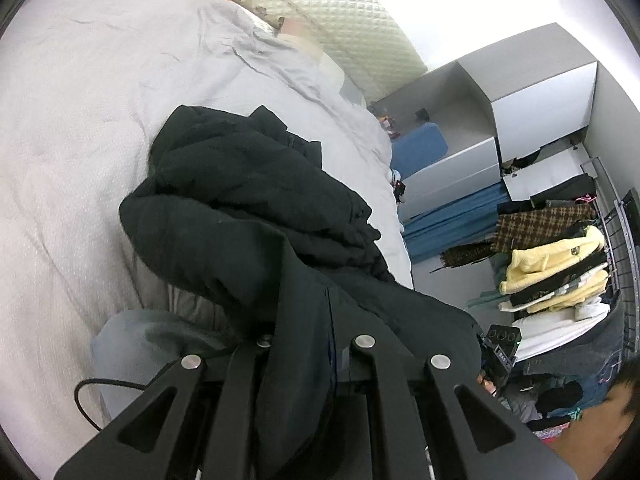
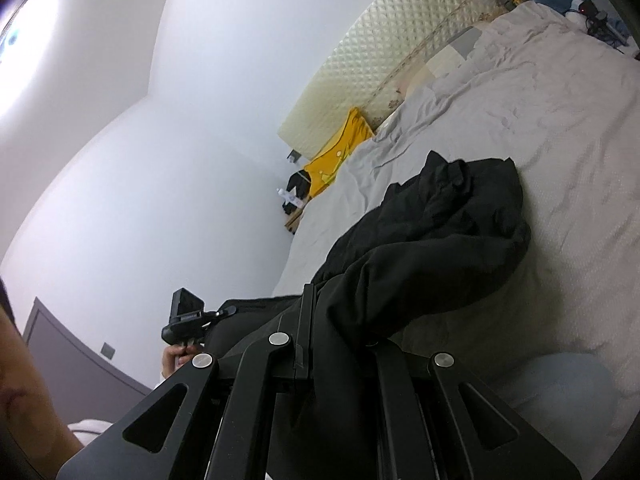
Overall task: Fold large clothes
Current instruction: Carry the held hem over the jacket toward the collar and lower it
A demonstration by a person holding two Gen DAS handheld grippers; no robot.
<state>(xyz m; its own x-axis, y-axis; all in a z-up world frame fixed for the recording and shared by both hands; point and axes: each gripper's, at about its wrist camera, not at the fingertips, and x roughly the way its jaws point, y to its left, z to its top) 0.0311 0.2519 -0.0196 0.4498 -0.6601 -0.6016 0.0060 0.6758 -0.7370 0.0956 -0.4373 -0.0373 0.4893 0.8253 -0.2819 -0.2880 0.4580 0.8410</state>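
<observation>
Both grippers are pinching the same black coat (image 1: pixel 256 200). The left gripper (image 1: pixel 308 344) has cloth bunched between its jaws, and so does the right gripper (image 2: pixel 336 340). Each holds an edge close in, so neither one is nearer. From the jaws the coat runs straight ahead, long way pointing forward, and its far end lies in a lumpy heap on the grey bed cover (image 1: pixel 80 100). Past it sits a yellow pillow (image 2: pixel 340 148) by the padded headboard (image 2: pixel 400 32).
</observation>
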